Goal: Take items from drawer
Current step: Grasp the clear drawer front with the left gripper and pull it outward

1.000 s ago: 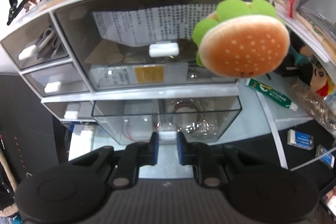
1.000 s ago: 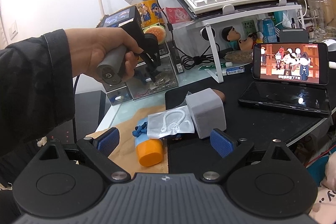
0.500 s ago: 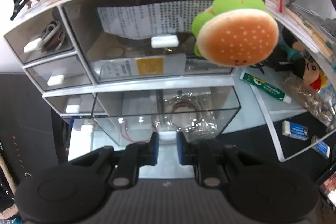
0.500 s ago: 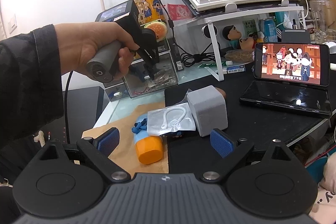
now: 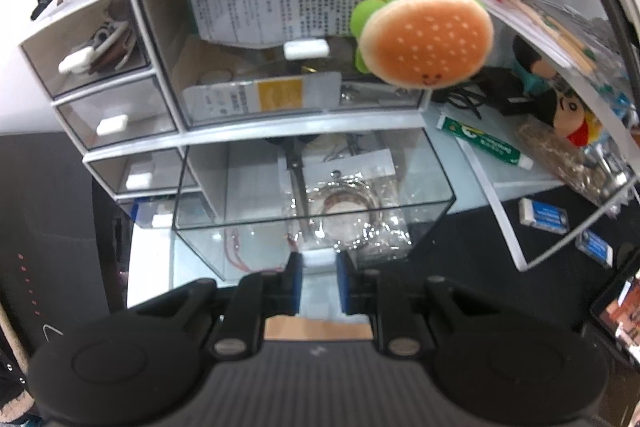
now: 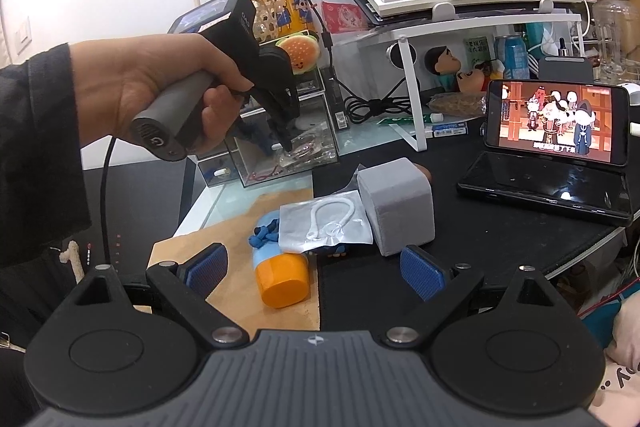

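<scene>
My bare left hand [image 6: 160, 95] at nine o'clock, black sleeve [image 6: 36, 155], grey-handled black left gripper [image 5: 319, 281], blue pads [image 6: 422, 273], silver screws, black cable.

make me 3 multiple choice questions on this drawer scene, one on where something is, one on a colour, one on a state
1. Where is the burger plush?
A. in front of the upper large drawer of the organiser
B. inside the open drawer
C. on the keyboard

2. What colour is the cap of the bottle lying on the desk near the right gripper?
A. green
B. orange
C. white

3. What state is the bottom large drawer in?
A. shut flush
B. taken out and lying on the desk
C. pulled open, the left gripper shut on its handle

Answers:
1 A, it hangs over that drawer's front.
2 B, the cap is plainly orange.
3 C, the clear drawer juts out with the white handle pinched.
</scene>
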The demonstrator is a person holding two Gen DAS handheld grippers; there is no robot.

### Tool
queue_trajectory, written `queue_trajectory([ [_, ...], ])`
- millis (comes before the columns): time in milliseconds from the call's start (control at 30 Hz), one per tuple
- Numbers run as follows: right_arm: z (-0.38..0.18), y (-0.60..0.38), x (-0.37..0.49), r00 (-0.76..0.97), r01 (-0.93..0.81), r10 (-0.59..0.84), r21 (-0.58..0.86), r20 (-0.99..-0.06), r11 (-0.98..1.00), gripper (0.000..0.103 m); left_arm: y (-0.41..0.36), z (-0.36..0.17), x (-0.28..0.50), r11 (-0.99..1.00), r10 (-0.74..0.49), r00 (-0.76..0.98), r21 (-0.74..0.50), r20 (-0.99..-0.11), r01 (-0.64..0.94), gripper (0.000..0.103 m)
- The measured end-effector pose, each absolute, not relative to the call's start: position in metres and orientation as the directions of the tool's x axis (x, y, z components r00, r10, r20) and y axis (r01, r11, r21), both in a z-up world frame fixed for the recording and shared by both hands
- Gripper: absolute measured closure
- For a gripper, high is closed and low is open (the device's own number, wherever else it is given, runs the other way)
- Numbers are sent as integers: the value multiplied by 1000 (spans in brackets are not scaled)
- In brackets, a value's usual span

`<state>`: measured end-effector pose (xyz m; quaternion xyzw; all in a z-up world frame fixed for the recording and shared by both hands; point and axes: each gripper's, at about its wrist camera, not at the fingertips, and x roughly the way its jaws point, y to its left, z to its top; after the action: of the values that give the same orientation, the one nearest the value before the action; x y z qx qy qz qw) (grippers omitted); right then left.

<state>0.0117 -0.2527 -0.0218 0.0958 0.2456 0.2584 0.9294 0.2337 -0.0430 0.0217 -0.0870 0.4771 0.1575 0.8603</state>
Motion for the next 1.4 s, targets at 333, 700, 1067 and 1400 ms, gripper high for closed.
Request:
queue_trajectory([
  [333, -23, -248, 11, 750, -430, 511, 279, -419, 859, 7, -48, 24, 214, 950, 146, 503, -20, -852, -310, 85],
  [700, -22, -248, 10, 753, -431, 508, 271, -418, 861, 7, -52, 38, 195, 964, 110, 525, -37, -844, -262, 102],
  [1067, -20, -251, 7, 753, -437, 517, 278, -407, 855, 7, -49, 30, 206, 946, 138, 495, -34, -858, -322, 82],
  [1400, -18, -254, 5, 752, -443, 525, 285, -398, 850, 7, -47, 26, 216, 920, 161, 468, -40, -869, -389, 82],
])
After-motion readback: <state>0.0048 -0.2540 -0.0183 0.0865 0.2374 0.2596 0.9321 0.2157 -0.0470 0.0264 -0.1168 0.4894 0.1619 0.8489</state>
